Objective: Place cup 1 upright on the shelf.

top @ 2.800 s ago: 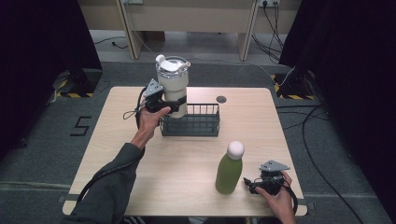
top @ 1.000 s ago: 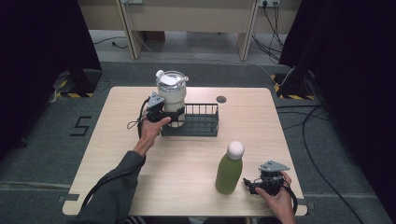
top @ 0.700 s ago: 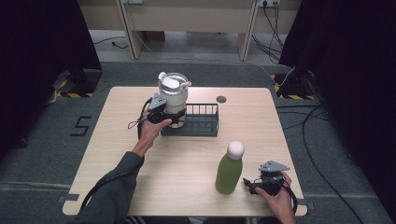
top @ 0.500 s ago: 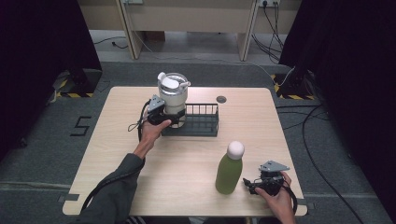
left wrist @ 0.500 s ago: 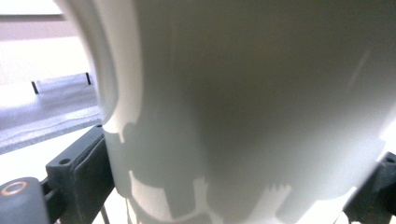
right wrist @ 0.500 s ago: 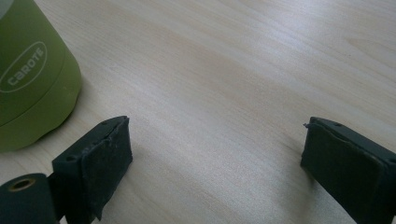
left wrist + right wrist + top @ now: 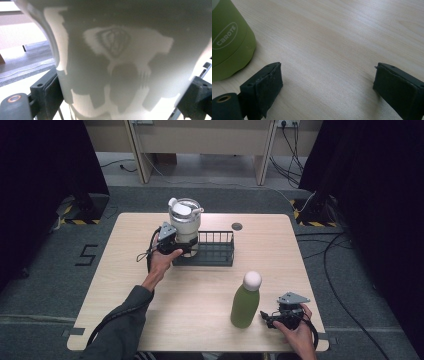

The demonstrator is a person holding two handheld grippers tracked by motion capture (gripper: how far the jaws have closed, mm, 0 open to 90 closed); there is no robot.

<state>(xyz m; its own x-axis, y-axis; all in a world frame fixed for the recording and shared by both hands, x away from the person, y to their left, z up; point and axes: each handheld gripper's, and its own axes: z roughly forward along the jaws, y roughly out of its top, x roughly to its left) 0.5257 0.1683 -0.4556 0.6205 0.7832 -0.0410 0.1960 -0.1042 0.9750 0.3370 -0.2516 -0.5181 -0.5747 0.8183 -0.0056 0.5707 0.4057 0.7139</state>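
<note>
Tumbler (image 7: pixel 184 224): white, lidded, upright at the left end of the rack (image 7: pixel 215 251); its base looks down among the wires, though you cannot tell if it rests on the bottom.
Left gripper (image 7: pixel 170 241): clamped on the tumbler's lower body, one jaw pressed to each side of the white wall in the left gripper view.
Step in hand: you seem to be setting the tumbler into the rack.
Doing it well: keep it plumb, lower it straight until the base sits flat, and spread the jaws only when the weight is off your hand; watch the near rail so a jaw does not catch on it.
Bottle (image 7: pixel 247 298): green, white cap, standing well apart toward your near right.
Right gripper (image 7: pixel 281 316): jaws wide apart, empty, resting on the table (image 7: pixel 125 285) just beside the bottle.
Change: 2.8 s ago the tumbler hung clearly higher over the rack's left end; now it is lower. Bottle and right gripper have not moved.
</note>
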